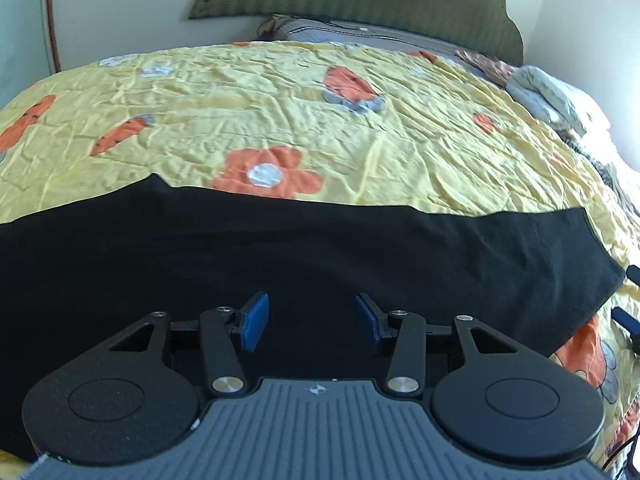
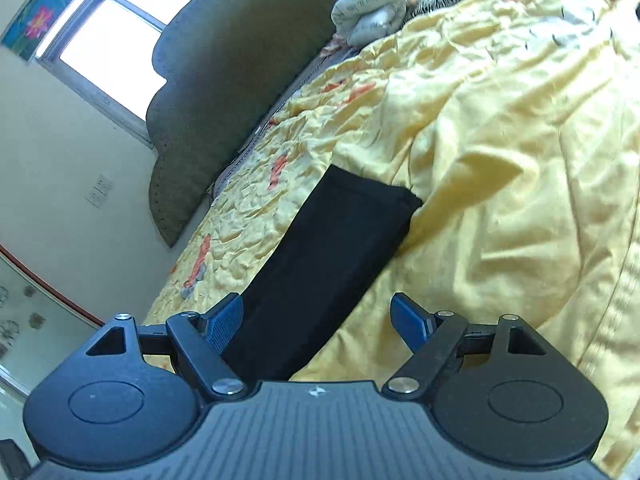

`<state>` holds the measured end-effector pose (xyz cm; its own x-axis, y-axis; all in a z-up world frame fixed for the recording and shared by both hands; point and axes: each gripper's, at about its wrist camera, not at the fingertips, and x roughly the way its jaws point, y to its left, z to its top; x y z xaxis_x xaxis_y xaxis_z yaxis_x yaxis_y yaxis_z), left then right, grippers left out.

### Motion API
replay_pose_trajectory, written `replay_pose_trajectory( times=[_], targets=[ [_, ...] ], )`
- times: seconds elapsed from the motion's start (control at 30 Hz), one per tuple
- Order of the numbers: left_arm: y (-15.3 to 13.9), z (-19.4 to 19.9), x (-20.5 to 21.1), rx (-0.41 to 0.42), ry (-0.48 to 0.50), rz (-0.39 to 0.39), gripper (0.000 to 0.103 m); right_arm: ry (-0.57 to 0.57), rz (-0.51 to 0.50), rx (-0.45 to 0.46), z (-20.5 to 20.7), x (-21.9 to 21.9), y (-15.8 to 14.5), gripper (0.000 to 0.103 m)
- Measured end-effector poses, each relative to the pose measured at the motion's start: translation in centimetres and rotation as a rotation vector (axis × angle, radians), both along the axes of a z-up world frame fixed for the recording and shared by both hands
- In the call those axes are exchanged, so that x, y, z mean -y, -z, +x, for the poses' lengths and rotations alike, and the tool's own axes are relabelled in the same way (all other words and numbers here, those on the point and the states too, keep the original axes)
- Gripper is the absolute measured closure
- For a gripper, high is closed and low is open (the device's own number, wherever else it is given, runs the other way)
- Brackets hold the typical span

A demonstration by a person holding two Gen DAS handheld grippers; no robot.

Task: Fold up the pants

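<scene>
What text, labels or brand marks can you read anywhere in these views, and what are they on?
No readable words or numbers.
Left gripper: small white emblem on its grey body, no letters.
Right gripper: same emblem.
Grey-white bundle: dark print, too blurred to read.
Black pants: no label visible.

The pants (image 1: pixel 280 256) lie flat across the near part of the quilt (image 1: pixel 320 128), one leg end reaching to the right, with the headboard (image 1: pixel 360 0) and a pillow (image 1: pixel 548 92) at the far end of the bed. The left gripper (image 1: pixel 312 322) hangs over the pants' near edge, jaws apart with the cloth under them. The right gripper (image 2: pixel 316 322) hangs at the leg end, jaws apart, above the cloth's edge and the quilt beside it.
</scene>
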<state>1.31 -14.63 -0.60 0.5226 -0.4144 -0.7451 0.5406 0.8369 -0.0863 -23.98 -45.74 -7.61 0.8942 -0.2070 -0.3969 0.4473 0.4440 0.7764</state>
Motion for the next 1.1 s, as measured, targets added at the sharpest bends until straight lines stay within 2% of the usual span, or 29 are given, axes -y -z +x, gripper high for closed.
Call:
replay_pose_trajectory(
  times=[0.13,0.3,0.5,0.6,0.67,0.7,0.73,0.77,0.83,0.87,0.9,0.97,1.0,1.07,1.1],
  targets=[
    [1.2,-0.1,2.8,0.032,0.039,0.061,0.051,-0.019,-0.044,-0.005,1.5,0.3,0.0,0.023],
    [1.8,0.2,4.5,0.069,0.052,0.091,0.045,0.028,-0.076,0.027,2.5,1.6,0.2,0.023],
    [2.1,0.6,6.6,0.106,0.063,0.102,0.043,0.056,-0.120,0.044,3.9,2.8,0.3,0.023],
    [2.4,0.9,8.2,0.135,0.072,0.121,0.043,0.062,-0.155,0.008,5.0,3.2,0.1,0.026],
    [2.8,1.2,9.4,0.174,0.089,0.143,0.036,0.097,-0.171,-0.057,5.5,3.4,-0.2,0.035],
    [3.0,1.3,9.8,0.194,0.084,0.162,0.035,0.125,-0.187,-0.097,5.4,3.2,-0.7,0.035],
    [2.8,1.4,9.8,0.200,0.075,0.164,0.036,0.181,-0.226,-0.145,5.2,2.7,-1.3,0.034],
    [2.4,1.5,9.6,0.194,0.072,0.151,0.037,0.256,-0.310,-0.213,4.9,1.7,-2.3,0.032],
    [1.7,1.4,8.7,0.189,0.063,0.106,0.036,0.309,-0.526,-0.282,4.9,-1.0,-4.2,0.032],
    [1.4,1.4,8.4,0.195,0.053,0.098,0.035,0.254,-0.608,-0.272,5.4,-2.5,-5.0,0.032],
    [1.3,1.4,8.3,0.201,0.045,0.103,0.035,0.146,-0.649,-0.257,6.4,-3.4,-5.6,0.032],
    [1.4,1.8,8.6,0.190,0.047,0.126,0.035,-0.200,-0.668,-0.272,10.3,-5.1,-5.9,0.034],
    [1.7,2.1,8.9,0.174,0.054,0.138,0.035,-0.331,-0.681,-0.279,12.2,-6.1,-5.7,0.034],
    [2.2,2.3,9.3,0.149,0.059,0.152,0.035,-0.507,-0.736,-0.340,15.6,-8.1,-4.7,0.035],
    [2.4,2.3,9.4,0.149,0.062,0.159,0.034,-0.548,-0.755,-0.383,17.1,-8.6,-4.1,0.035]
  ],
)
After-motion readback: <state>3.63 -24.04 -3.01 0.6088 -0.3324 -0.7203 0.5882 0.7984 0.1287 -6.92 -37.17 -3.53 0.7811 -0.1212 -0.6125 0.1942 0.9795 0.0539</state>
